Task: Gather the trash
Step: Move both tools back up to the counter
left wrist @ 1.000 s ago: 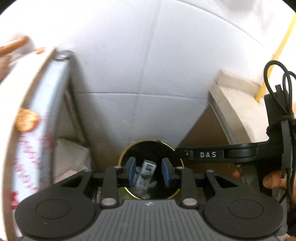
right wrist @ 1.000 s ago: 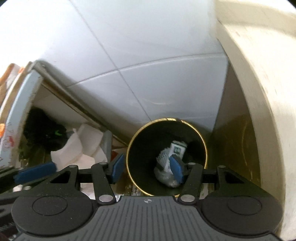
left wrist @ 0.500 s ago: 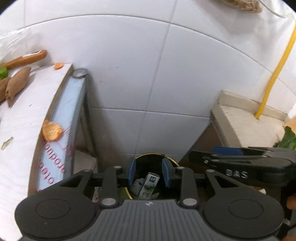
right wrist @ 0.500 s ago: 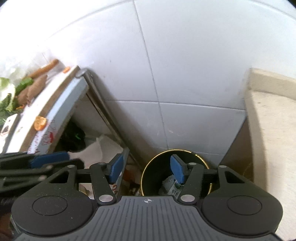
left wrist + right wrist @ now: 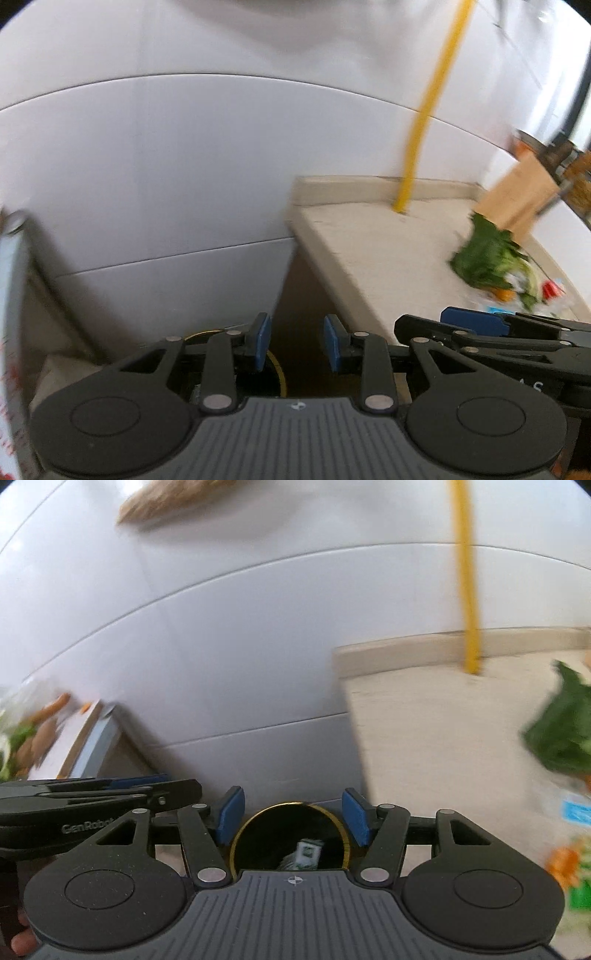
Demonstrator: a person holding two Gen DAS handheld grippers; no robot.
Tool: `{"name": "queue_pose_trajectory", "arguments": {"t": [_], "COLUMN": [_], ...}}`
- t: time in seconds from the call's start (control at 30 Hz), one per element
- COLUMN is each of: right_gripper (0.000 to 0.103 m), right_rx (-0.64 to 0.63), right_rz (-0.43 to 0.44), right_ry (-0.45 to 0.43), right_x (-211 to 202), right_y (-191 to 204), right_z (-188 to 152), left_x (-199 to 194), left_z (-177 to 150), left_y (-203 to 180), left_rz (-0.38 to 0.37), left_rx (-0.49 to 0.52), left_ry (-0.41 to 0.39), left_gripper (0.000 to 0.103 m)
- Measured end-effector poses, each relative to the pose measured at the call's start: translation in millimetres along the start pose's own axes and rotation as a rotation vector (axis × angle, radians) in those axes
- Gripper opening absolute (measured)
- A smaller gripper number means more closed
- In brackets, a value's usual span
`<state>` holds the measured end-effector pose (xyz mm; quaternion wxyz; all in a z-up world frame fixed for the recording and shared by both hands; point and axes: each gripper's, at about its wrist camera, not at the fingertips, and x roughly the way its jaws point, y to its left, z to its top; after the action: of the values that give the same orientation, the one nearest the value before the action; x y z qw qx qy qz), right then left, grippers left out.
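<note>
A black trash bin with a gold rim [image 5: 258,814] stands on the floor below a white tiled wall. Inside it lie a small green-and-white carton [image 5: 308,853] and crumpled trash. My right gripper [image 5: 293,816] hangs above the bin, open, with nothing between its blue pads. My left gripper [image 5: 297,343] is open with a narrow gap and also holds nothing; only a sliver of the bin's rim [image 5: 276,369] shows under it. Each gripper appears in the other's view: the right gripper [image 5: 469,319] at the right, the left gripper [image 5: 140,781] at the left.
A beige counter [image 5: 380,251] stands right of the bin, with leafy greens [image 5: 487,254], small wrappers and a wooden board [image 5: 517,195] on it. A yellow pipe [image 5: 424,110] runs up the wall. A white table [image 5: 79,738] with vegetables is at the left.
Both grippers have risen and swung right, away from the bin. The bin has slid to the bottom of both views and the counter with the greens has come into sight.
</note>
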<state>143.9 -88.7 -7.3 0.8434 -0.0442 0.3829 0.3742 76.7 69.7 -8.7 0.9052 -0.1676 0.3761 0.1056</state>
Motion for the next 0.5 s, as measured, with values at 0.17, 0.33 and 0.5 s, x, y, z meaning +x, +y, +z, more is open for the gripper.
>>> {"name": "queue_pose_trajectory", "arguments": {"t": [0.17, 0.33, 0.5], "right_gripper": [0.066, 0.067, 0.068], "right_rx": [0.057, 0.125, 0.200], "right_rz": [-0.100, -0.186, -0.291], "right_ry": [-0.069, -0.118, -0.145], "right_x": [-25, -48, -70], "right_y": [-19, -38, -54], "right_z": [-8, -19, -41], "left_x": [7, 12, 16], "left_z": [4, 7, 2], "left_y": [-27, -52, -79], "left_rz": [-0.074, -0.162, -0.254], "left_rx": [0.081, 0.161, 0.244], "left_ry": [0.017, 0.031, 0.059], "left_gripper": [0.026, 0.027, 0.031]}}
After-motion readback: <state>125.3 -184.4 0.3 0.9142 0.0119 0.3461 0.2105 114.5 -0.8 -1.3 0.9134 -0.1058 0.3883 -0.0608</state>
